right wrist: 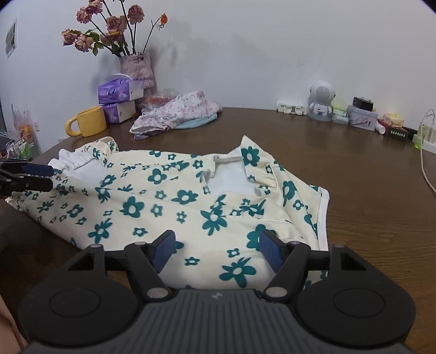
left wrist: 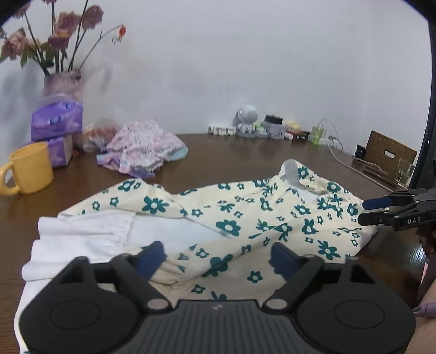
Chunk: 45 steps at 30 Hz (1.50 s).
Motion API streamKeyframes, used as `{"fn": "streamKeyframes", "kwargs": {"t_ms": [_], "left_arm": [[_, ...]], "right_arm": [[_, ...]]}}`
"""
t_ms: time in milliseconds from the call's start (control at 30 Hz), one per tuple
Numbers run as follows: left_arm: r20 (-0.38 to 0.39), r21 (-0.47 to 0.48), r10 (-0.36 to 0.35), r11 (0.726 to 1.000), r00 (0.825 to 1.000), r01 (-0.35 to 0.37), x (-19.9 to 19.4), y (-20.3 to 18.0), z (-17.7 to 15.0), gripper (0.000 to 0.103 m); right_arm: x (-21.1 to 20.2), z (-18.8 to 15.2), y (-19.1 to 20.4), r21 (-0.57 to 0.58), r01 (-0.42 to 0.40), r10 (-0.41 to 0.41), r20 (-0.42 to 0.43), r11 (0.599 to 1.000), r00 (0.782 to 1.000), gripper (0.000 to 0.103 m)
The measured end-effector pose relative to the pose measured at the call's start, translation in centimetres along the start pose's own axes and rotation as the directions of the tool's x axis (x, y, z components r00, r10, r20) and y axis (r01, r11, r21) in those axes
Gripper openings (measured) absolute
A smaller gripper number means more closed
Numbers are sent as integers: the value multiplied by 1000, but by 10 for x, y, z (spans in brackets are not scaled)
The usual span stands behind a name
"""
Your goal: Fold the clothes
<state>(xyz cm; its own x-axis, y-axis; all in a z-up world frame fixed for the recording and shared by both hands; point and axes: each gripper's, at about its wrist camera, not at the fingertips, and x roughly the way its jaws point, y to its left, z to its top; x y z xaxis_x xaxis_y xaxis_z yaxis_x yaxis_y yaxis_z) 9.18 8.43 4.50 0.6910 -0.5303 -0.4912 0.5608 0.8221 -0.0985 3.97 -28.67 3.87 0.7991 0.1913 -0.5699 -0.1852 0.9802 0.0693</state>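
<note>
The flowered top (right wrist: 169,201) lies rumpled on the counter (right wrist: 354,168). Left tongs (left wrist: 218,256) and right tongs (right wrist: 216,246) stand apart, empty (a single-layer pinch risks a skewed fold).

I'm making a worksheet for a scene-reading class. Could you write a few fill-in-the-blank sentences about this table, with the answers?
1. The flowers printed on the cream shirt are ____ in colour.
2. The mug beside the purple tissue packs is ____.
3. The dried roses stand in a ____ against the wall.
4. Both the left tongs and the right tongs are ____, gripping nothing.

Missing words: teal; yellow; vase; open
</note>
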Motion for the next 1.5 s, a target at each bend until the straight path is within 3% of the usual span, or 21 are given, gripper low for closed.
{"fn": "streamKeyframes", "kwargs": {"t_ms": [133, 267, 433, 567, 600, 633, 700, 767, 933, 1100, 1133, 1333, 1433, 1500], "left_arm": [[8, 2, -17, 1000, 1000, 17, 2, -12, -5, 89], [7, 51, -19, 999, 1000, 18, 1, -29, -8, 91], [7, 51, 16, 999, 1000, -16, -3, -33, -11, 91], [23, 34, -55, 998, 998, 54, -7, -28, -2, 87], [20, 42, -83, 996, 996, 82, -5, -30, 2, 78], [5, 53, -106, 993, 994, 106, 0, -33, 5, 63], [-44, 78, -151, 985, 988, 154, 13, -41, 11, 42], [-105, 87, -162, 981, 981, 171, 32, -50, 13, 39], [-172, 26, -66, 997, 983, 71, 62, -43, 15, 39], [-188, -25, 12, 1000, 982, -17, 48, -17, 13, 39], [-193, -30, 32, 999, 981, -38, 43, -12, 12, 44], [-236, -50, 198, 975, 951, -216, 8, 26, 3, 45], [-230, -99, 210, 966, 950, -238, -1, 50, -2, 34], [-223, -111, 196, 968, 955, -224, -5, 59, -4, 34]], "right_arm": [[-2, 2, 11, 36, -13, 12, 32, 999, 999, 81], [-4, 2, 30, -2, -19, 19, 24, 1000, 1000, 87], [-9, 2, 33, -8, -5, 5, 31, 1000, 1000, 99], [-9, 2, 27, 18, 6, -7, 37, 1000, 999, 100], [-9, 2, 26, 24, 9, -10, 39, 1000, 999, 99], [-9, 2, 25, 30, 12, -13, 40, 999, 999, 98], [-9, 3, 22, 43, 18, -19, 43, 999, 999, 88], [-6, 2, 19, 51, 18, -20, 39, 999, 999, 84], [5, -6, 8, 46, 4, -4, 9, 999, 1000, 83], [10, -12, -3, 27, -20, 20, -18, 999, 1000, 83], [10, -13, -5, 22, -27, 27, -24, 999, 999, 83], [13, -17, -12, -6, -62, 62, -45, 998, 997, 83], [13, -17, -12, -7, -64, 64, -48, 998, 997, 83], [13, -16, -11, -2, -57, 57, -51, 998, 997, 83]]}}
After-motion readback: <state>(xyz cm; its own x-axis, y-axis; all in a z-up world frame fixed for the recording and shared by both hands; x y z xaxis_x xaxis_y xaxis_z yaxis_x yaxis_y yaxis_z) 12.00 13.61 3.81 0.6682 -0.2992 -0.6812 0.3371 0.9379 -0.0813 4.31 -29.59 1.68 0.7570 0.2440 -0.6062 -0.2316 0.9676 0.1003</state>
